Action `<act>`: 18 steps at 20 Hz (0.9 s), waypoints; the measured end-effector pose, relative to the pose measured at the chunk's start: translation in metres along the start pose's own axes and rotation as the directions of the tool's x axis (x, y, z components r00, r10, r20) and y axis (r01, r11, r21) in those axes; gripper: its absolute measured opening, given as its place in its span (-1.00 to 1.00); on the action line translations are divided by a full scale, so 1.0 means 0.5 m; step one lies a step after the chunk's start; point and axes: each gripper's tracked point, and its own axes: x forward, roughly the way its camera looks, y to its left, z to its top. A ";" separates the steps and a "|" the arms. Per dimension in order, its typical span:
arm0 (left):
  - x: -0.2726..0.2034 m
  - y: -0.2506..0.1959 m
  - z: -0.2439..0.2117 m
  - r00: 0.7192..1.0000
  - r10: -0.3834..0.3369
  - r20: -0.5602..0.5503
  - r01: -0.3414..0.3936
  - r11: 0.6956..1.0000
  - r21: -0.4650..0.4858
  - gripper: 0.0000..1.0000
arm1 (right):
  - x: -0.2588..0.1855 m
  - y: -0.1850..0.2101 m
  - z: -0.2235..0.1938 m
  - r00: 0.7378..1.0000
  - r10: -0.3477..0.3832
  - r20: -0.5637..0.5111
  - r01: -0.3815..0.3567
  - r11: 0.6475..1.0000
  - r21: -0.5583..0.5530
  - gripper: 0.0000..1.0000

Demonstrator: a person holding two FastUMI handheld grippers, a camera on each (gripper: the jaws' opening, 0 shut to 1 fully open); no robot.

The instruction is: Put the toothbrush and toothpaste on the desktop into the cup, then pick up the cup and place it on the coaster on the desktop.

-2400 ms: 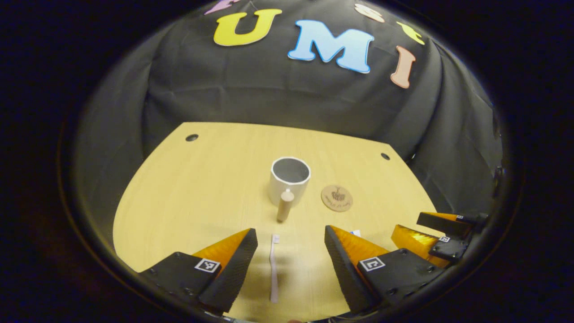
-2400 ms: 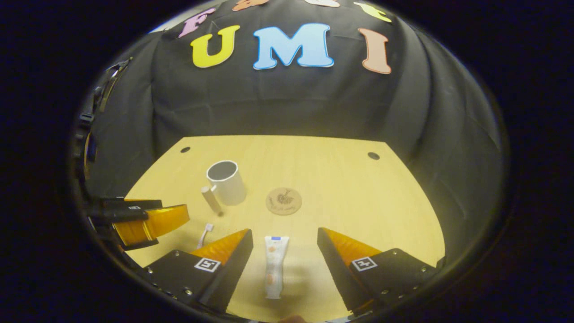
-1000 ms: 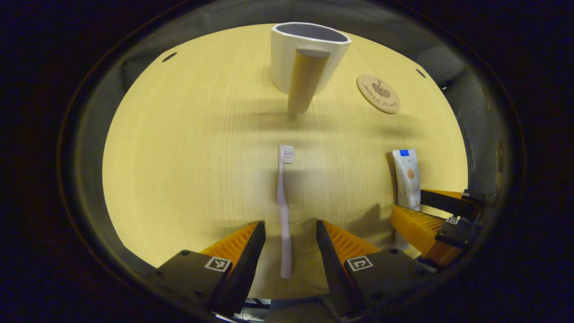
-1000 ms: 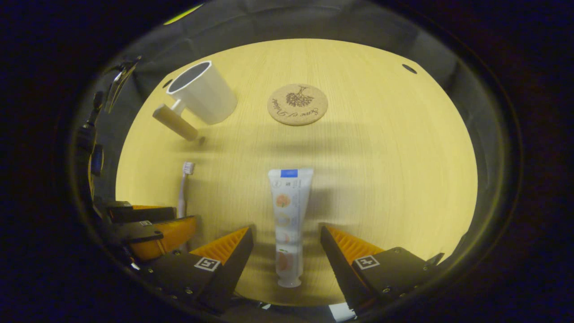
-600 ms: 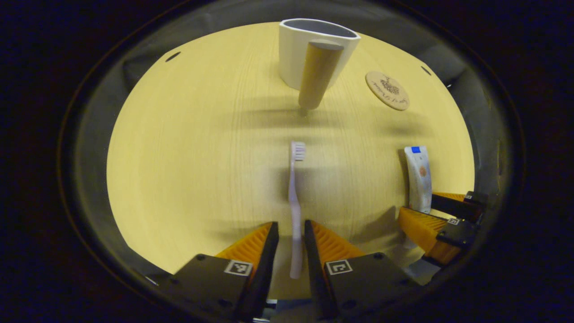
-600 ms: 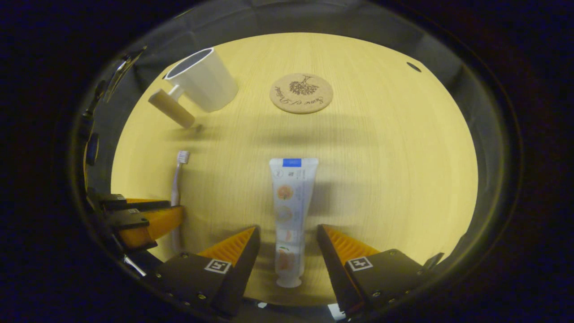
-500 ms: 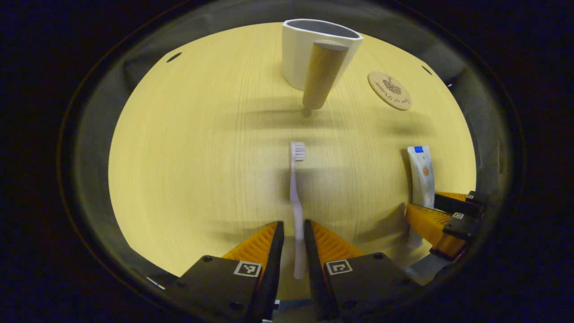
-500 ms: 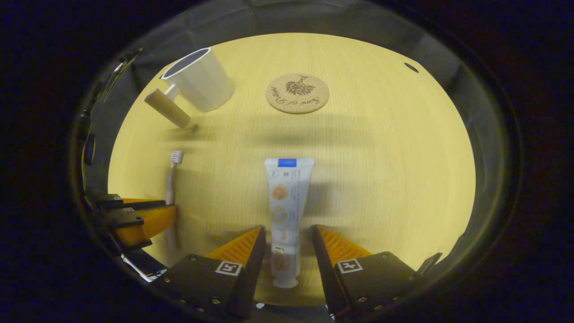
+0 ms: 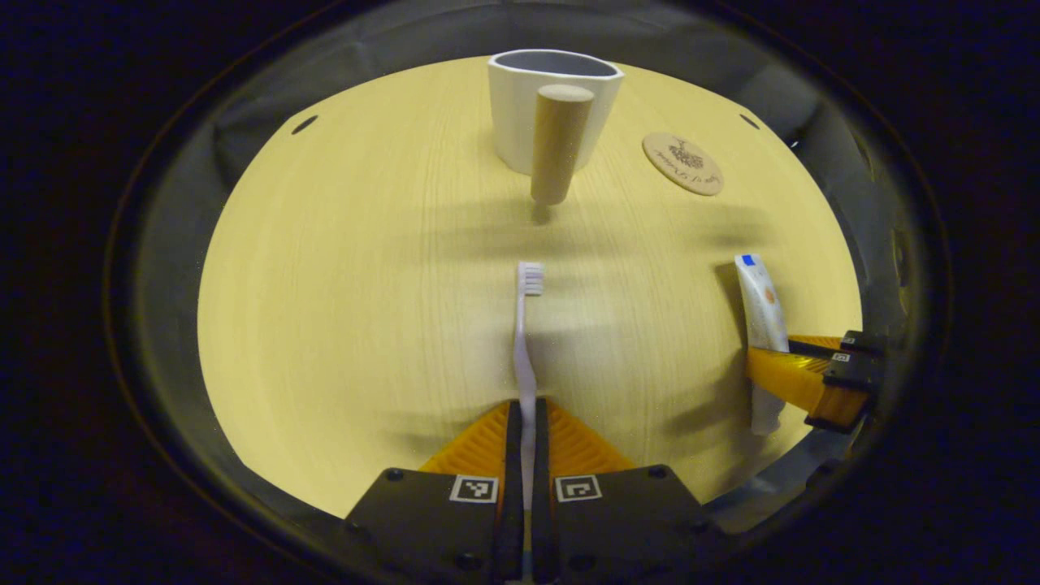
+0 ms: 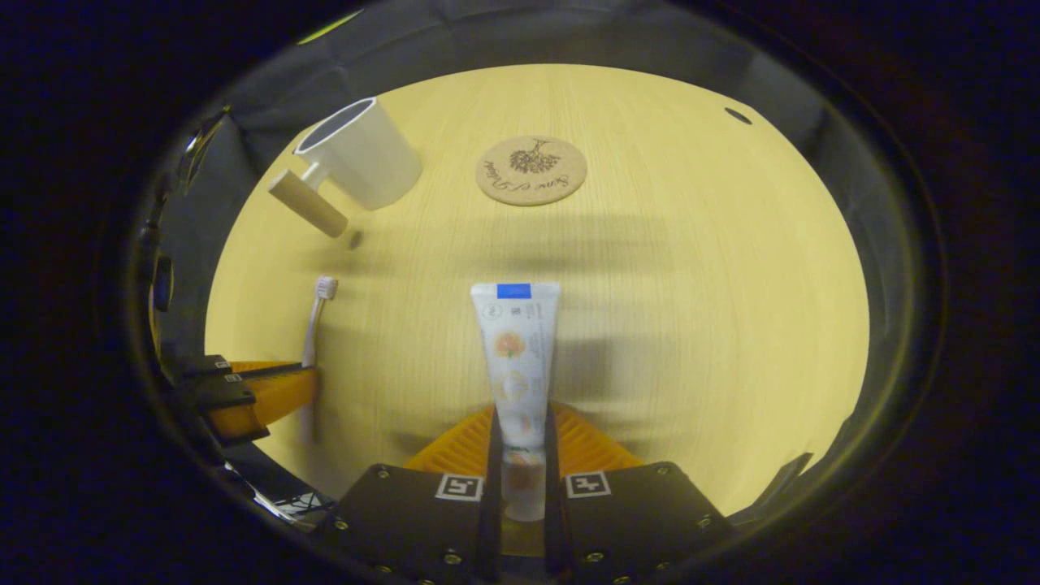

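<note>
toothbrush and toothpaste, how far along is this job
Done: nothing is in the cup yet. In hand: the left hand-held gripper is shut on the toothbrush and the right hand-held gripper on the toothpaste. Left: drop both into the cup, then set the cup on the coaster.

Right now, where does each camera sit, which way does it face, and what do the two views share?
Left gripper view: rides the left gripper, looking forward and down at the desktop; its own fingers pinch the toothbrush.
Right gripper view: rides the right gripper, same downward tilt; its fingers clamp the toothpaste.
Shared: cup, coaster, both items, and each other's gripper at the edge.
</note>
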 end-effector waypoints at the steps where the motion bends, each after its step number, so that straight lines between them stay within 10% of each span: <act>1: -0.001 0.001 0.001 1.000 -0.006 0.015 0.006 1.000 -0.007 -0.77 | 0.000 0.000 -0.003 1.000 0.006 0.008 -0.006 1.000 0.000 -0.55; 10: -0.116 0.007 0.069 0.940 -0.042 0.338 0.070 0.995 -0.070 -0.77 | -0.086 0.039 0.042 0.970 0.119 0.210 -0.123 0.992 0.007 -0.56; 18: -0.293 0.067 0.175 0.767 -0.028 0.641 0.086 0.995 -0.059 -0.77 | -0.225 0.103 0.147 0.853 0.187 0.487 -0.161 0.982 -0.095 -0.56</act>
